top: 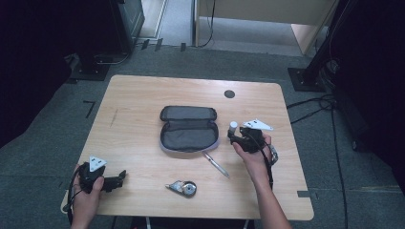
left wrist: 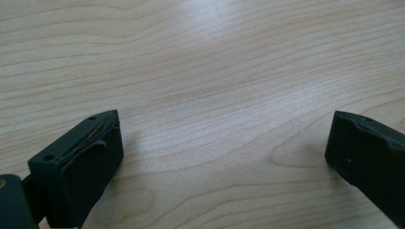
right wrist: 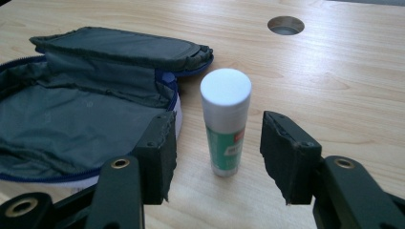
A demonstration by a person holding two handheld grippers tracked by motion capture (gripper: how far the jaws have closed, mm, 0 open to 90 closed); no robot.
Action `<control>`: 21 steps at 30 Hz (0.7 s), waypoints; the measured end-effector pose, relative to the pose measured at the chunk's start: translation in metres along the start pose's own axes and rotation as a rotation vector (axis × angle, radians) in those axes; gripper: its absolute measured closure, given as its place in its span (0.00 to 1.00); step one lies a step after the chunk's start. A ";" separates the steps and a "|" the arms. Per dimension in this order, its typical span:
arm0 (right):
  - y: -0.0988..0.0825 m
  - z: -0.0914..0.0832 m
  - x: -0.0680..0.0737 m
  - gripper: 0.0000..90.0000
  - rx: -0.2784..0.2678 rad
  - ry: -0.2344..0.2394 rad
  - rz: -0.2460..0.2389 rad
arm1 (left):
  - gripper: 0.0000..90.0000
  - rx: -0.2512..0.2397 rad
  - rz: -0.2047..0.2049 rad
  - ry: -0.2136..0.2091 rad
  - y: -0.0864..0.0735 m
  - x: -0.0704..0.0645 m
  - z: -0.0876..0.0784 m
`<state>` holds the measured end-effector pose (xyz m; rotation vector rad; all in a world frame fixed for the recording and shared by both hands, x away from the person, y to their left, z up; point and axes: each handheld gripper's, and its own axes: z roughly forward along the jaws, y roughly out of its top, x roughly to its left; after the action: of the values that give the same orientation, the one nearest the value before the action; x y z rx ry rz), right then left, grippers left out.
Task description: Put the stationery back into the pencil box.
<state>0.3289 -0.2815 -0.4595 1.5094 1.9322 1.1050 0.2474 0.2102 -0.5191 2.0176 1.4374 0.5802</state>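
Note:
A glue stick [right wrist: 225, 124] with a white cap and green label stands upright on the wooden table [top: 143, 95], just right of an open grey zip pouch [top: 188, 129]. My right gripper [right wrist: 218, 126] is open, its jaws on either side of the stick with a gap on both sides. From above, the right gripper [top: 235, 137] sits at the pouch's right end, beside the glue stick [top: 232, 126]. The pouch [right wrist: 86, 109] lies open and flat. My left gripper [top: 120, 177] rests near the table's front left corner. Its jaws [left wrist: 227, 124] are open over bare wood.
A silver pen [top: 216, 163] lies in front of the pouch, pointing toward the near right. A small tape-dispenser-like object [top: 184, 187] sits near the front edge. A round cable hole [top: 229, 94] is at the back right. Black stands surround the table.

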 end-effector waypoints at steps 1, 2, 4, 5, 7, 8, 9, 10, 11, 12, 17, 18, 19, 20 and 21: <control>0.001 0.002 0.000 0.52 -0.003 0.000 -0.001 | 0.00 0.000 0.000 0.000 0.000 0.000 0.000; 0.002 0.003 0.000 0.52 -0.003 -0.005 -0.006 | 0.00 -0.001 -0.001 0.000 0.000 0.000 0.000; 0.004 0.007 0.000 0.52 0.000 -0.016 -0.005 | 0.00 0.000 0.000 0.000 0.000 0.000 0.000; 0.004 0.007 0.000 0.52 0.000 -0.016 -0.005 | 0.00 0.000 0.000 0.000 0.000 0.000 0.000; 0.007 0.012 -0.002 0.53 -0.002 -0.041 0.000 | 0.00 0.000 0.000 0.000 0.000 0.000 0.000; 0.007 0.014 -0.002 0.53 0.000 -0.047 0.000 | 0.00 0.000 0.000 0.000 0.000 0.000 0.000; 0.008 0.016 -0.002 0.53 0.005 -0.054 -0.001 | 0.00 0.000 0.000 0.000 0.000 0.000 0.000; 0.008 0.016 -0.002 0.53 0.005 -0.054 -0.001 | 0.00 0.000 0.000 0.000 0.000 0.000 0.000; 0.009 0.018 -0.002 0.55 0.004 -0.062 -0.009 | 0.00 0.000 0.000 0.000 0.000 0.000 0.000; 0.009 0.019 -0.002 0.55 0.005 -0.063 -0.013 | 0.00 0.000 0.000 0.000 0.000 0.000 0.000; 0.010 0.023 0.000 0.72 0.022 -0.082 -0.037 | 0.00 -0.001 -0.001 -0.001 0.000 0.000 0.000; 0.010 0.023 0.001 0.72 0.023 -0.092 -0.048 | 0.00 -0.001 0.001 -0.002 0.000 0.000 0.000; 0.010 0.023 0.001 0.73 0.023 -0.101 -0.048 | 0.00 -0.002 0.001 -0.002 0.000 0.000 0.000; 0.010 0.022 0.000 0.73 0.024 -0.103 -0.045 | 0.00 -0.002 0.001 -0.002 0.000 0.000 0.000; 0.010 0.022 0.000 0.73 0.024 -0.103 -0.045 | 0.00 -0.002 0.001 -0.002 0.000 0.000 0.000</control>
<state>0.3517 -0.2732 -0.4640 1.4978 1.9068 0.9685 0.2474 0.2100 -0.5192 2.0170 1.4344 0.5794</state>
